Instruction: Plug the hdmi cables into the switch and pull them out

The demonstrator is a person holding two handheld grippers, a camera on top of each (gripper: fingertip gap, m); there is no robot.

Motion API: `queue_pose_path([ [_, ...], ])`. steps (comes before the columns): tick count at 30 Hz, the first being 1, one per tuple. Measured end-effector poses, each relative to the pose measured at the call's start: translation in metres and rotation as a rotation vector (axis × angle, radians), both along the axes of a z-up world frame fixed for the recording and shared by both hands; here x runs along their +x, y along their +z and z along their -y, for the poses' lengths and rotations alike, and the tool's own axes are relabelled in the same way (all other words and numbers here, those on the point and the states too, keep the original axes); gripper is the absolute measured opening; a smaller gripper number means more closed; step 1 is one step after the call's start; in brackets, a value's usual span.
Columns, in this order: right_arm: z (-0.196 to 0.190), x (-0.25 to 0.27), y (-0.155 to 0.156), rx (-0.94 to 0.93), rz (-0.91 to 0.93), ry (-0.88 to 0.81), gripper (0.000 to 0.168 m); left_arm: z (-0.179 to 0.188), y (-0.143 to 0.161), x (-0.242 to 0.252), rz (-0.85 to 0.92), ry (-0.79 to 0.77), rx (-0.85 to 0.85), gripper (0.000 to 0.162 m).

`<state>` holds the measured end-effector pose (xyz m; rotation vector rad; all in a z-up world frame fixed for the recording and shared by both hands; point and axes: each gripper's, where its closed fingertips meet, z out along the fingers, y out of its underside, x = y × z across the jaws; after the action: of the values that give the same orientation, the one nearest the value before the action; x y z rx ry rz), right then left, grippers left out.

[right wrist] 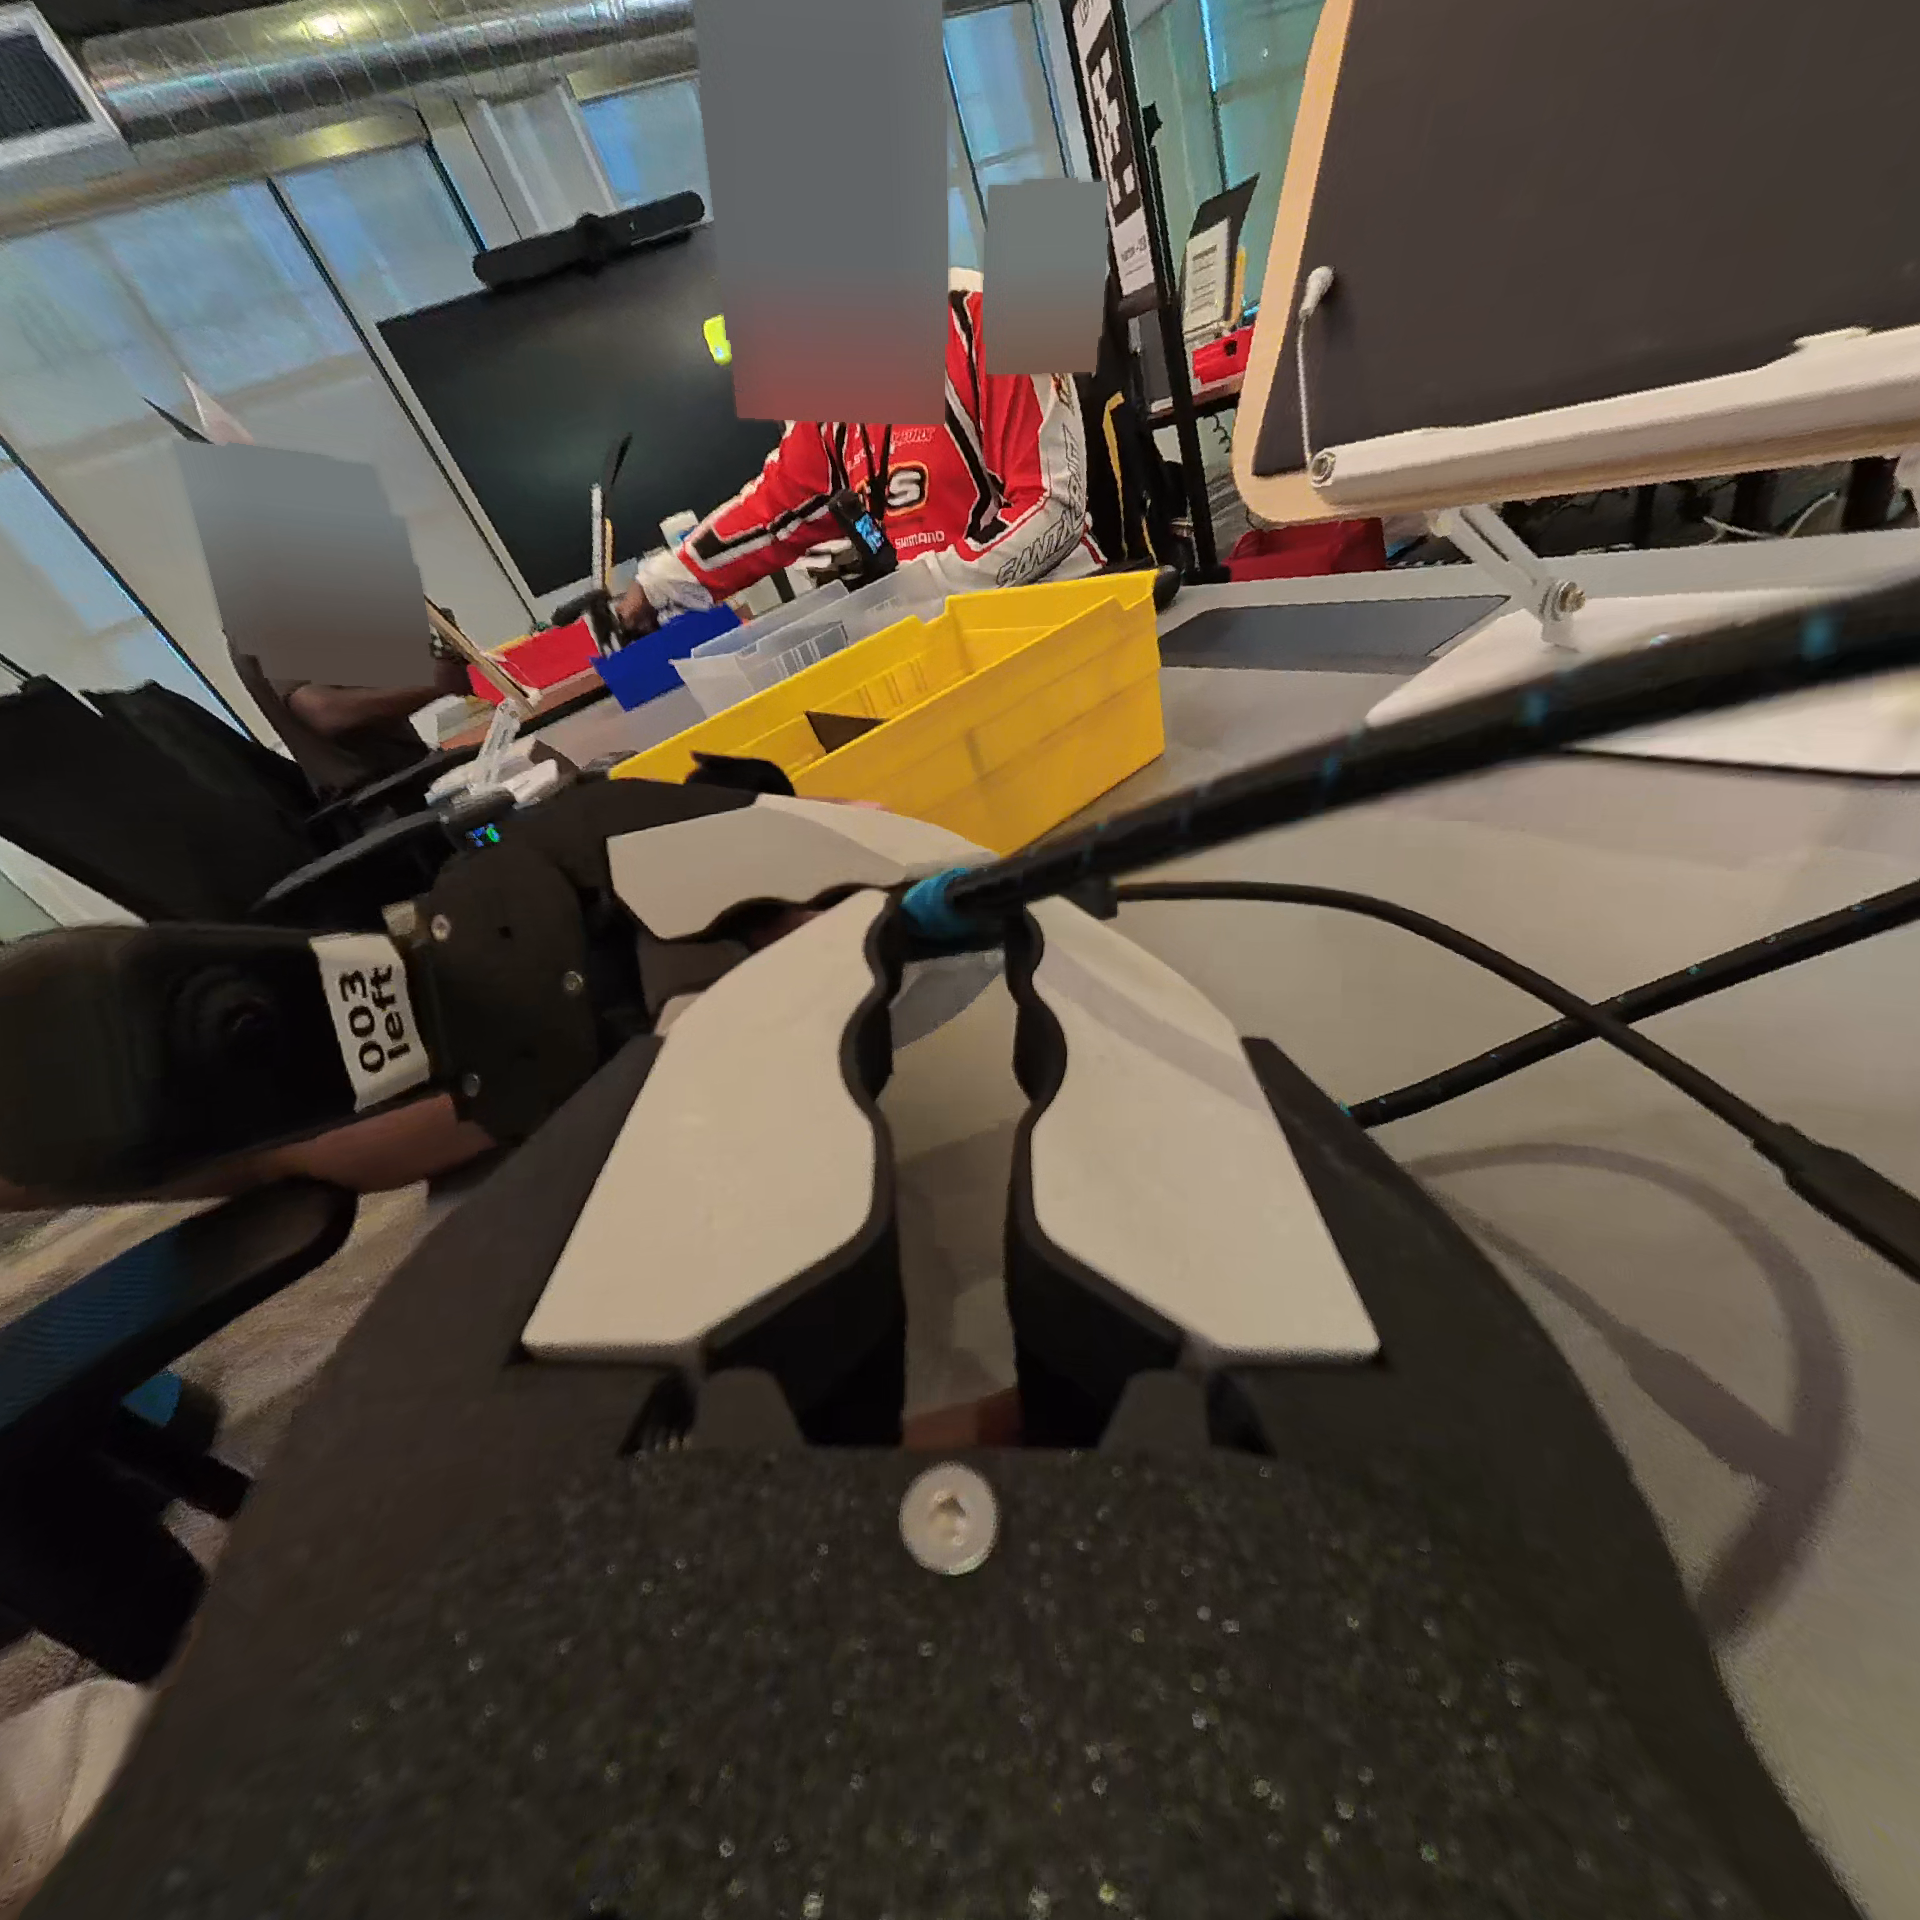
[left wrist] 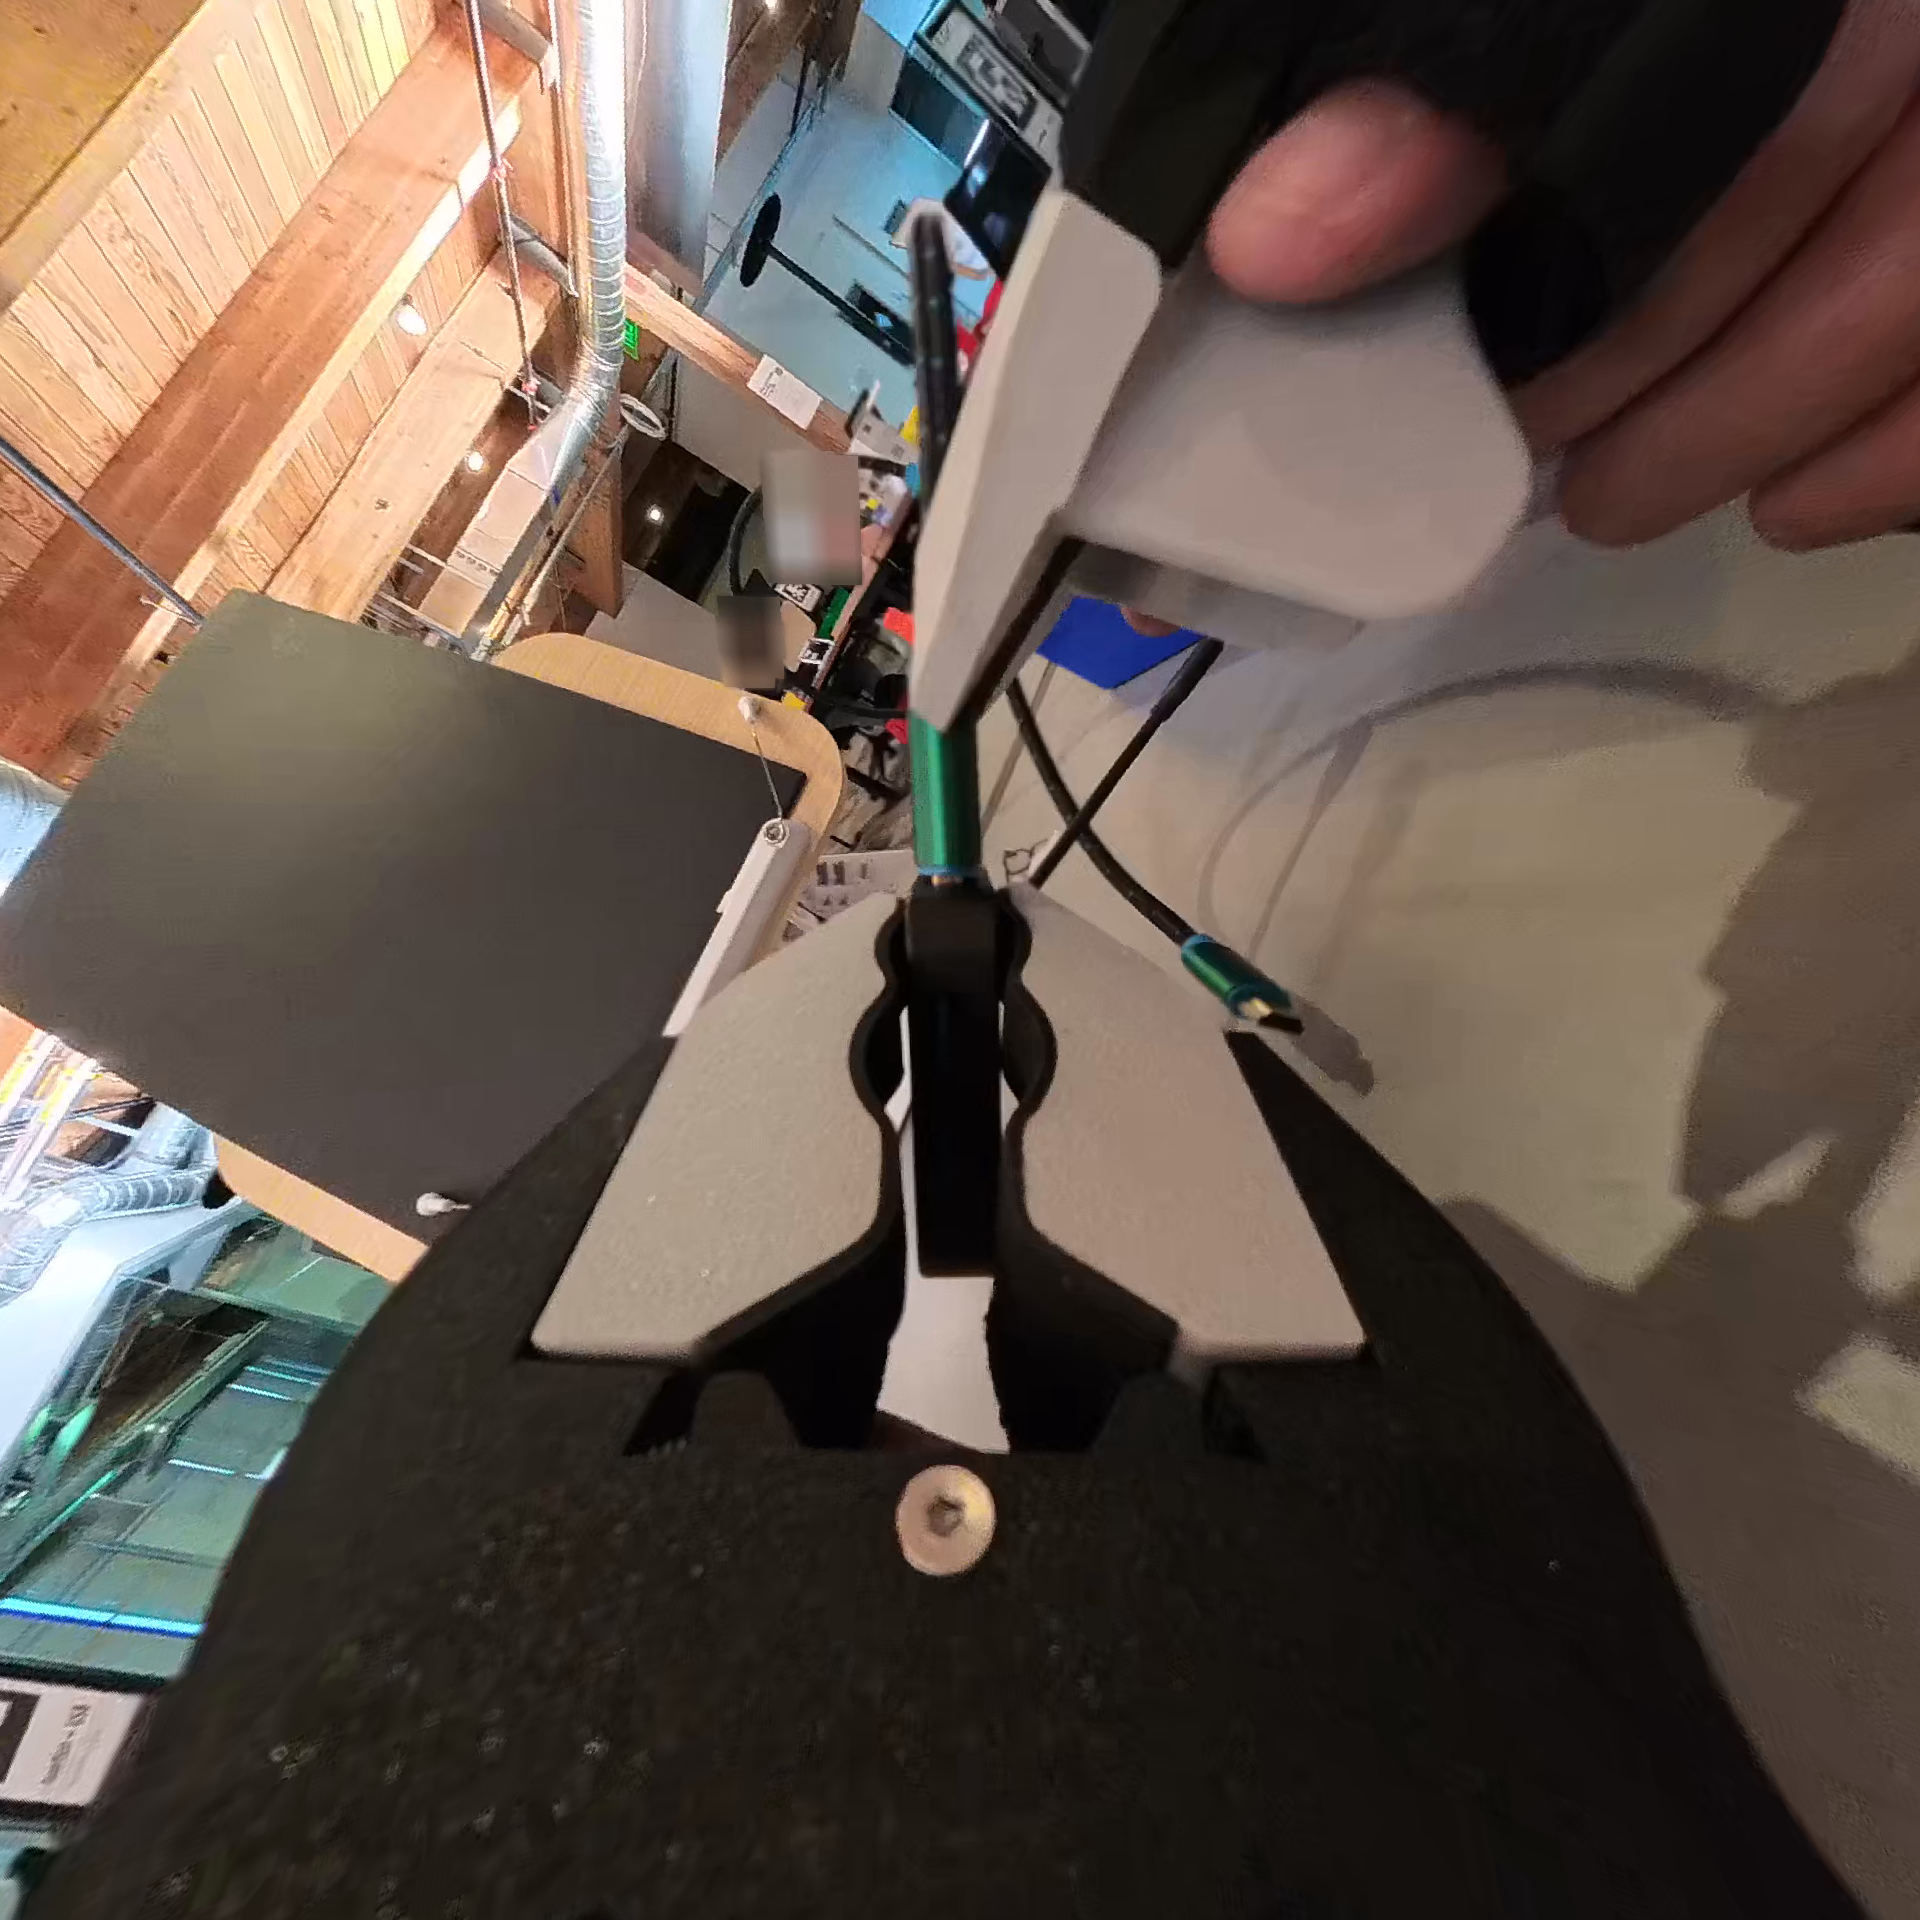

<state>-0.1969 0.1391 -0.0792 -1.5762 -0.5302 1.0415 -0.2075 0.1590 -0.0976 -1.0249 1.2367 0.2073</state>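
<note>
My left gripper (left wrist: 951, 914) pinched the small black box-shaped switch (left wrist: 948, 1091); my right gripper (right wrist: 951, 920) clamped the green metal-shelled HDMI plug (left wrist: 943, 795), seemingly seated in it, above the grey table (left wrist: 1558, 935).

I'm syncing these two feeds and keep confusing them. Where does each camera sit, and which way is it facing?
Left wrist view: rides the left gripper, tilted sideways toward ceiling and table; its jaws clamp the black switch; the right gripper and hand show.
Right wrist view: rides the right gripper, looking across the table past a yellow bin; its jaws pinch the green HDMI plug; the left gripper shows.
Shared: the plug, the cables, the table, the black board.
</note>
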Motion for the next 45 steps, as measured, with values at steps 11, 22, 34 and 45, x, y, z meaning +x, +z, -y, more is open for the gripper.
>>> queue_pose_path([
  [11,-0.002,-0.004,0.000,-0.070,-0.058,-0.015,0.017,-0.002,0.000,-0.003,-0.011,0.040,0.021,0.014],
  [22,-0.006,-0.013,-0.023,-0.110,-0.018,0.027,0.036,-0.003,0.052,-0.023,0.761,-0.439,-0.833,0.014],
  [34,0.007,-0.051,0.003,-0.057,-0.125,0.258,0.014,0.014,0.057,-0.020,1.025,-0.790,-1.273,0.017],
  [45,-0.028,0.076,0.082,0.132,0.287,-0.021,0.013,0.009,0.031,-0.012,0.852,-0.621,-1.122,0.014],
])
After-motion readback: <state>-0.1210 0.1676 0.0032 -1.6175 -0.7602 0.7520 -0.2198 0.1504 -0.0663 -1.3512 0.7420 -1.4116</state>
